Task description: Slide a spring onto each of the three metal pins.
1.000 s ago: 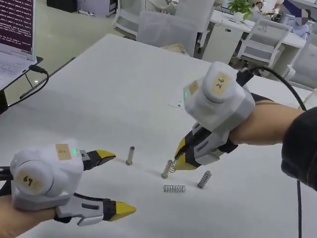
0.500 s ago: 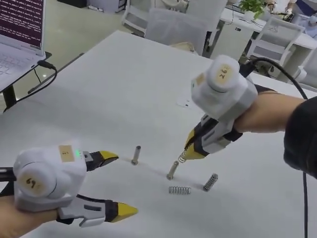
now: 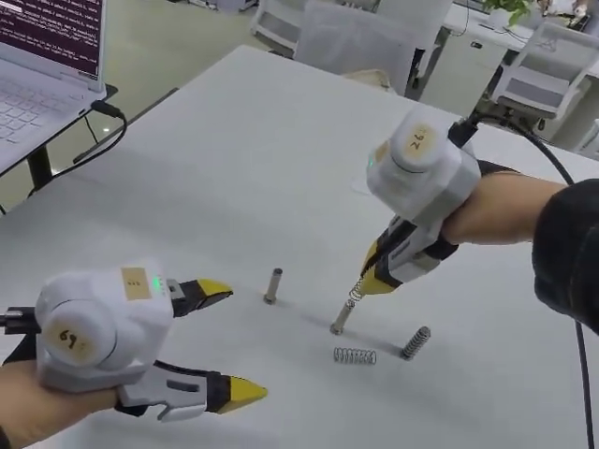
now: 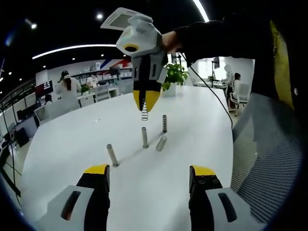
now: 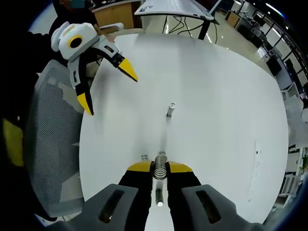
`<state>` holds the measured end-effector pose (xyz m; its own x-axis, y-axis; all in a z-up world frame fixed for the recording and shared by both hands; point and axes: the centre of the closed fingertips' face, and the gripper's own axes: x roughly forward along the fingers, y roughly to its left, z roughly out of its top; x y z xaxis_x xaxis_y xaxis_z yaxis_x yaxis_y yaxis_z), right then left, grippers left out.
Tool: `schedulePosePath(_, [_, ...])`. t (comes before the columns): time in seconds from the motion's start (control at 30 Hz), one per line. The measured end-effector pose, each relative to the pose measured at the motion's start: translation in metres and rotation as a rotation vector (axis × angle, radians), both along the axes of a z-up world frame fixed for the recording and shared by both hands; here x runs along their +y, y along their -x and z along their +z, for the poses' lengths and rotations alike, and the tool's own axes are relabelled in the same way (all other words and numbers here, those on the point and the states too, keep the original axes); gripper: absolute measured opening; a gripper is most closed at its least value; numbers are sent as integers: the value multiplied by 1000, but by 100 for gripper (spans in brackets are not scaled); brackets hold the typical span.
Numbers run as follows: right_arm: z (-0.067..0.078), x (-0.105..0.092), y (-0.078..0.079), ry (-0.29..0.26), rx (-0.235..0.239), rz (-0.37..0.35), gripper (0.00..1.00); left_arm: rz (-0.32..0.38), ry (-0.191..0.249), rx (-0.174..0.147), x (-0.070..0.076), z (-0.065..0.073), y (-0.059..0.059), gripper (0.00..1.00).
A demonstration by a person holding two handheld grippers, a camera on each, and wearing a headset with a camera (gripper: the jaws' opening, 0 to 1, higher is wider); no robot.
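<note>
- The spring (image 3: pixel 356 292), clenched in the right tool (image 3: pixel 367 285), hangs at lower centre of the head view. Its lower end meets the top of the middle pin (image 3: pixel 342 319) (a second ago it sat lower, beside the pin's shaft).
- That lift probably lines it up to thread down.
- To the right, the third pin (image 3: pixel 416 342) already wears a spring, and a loose spring (image 3: pixel 355 355) lies on the desk (image 3: pixel 234 168).
- The left pin (image 3: pixel 272 285) is bare.
- At lower left, the left tool (image 3: pixel 245 339) is spread and empty.

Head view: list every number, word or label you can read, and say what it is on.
"26": tan sticker on the right gripper.
"69": round sticker on the left gripper.
Text on the laptop screen: too small to read.
The small label on the left gripper: unreadable.
</note>
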<state>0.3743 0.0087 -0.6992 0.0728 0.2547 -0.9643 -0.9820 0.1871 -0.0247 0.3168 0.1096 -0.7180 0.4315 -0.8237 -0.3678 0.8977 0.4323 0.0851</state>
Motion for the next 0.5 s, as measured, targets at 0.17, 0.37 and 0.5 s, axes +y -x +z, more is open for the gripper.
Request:
schedulePosePath(0.17, [-8,0,-2,8,14,-3,8,3,-1,4,1,-1,0,62])
schedulePosePath(0.37, [-13,-2,-2,23,19,0,8,4,-5,7,2,-3,-1,61])
schedulePosePath(0.5, [-14,-1,-2,23,22,2,8,2,-7,9,2,-5,-1,61])
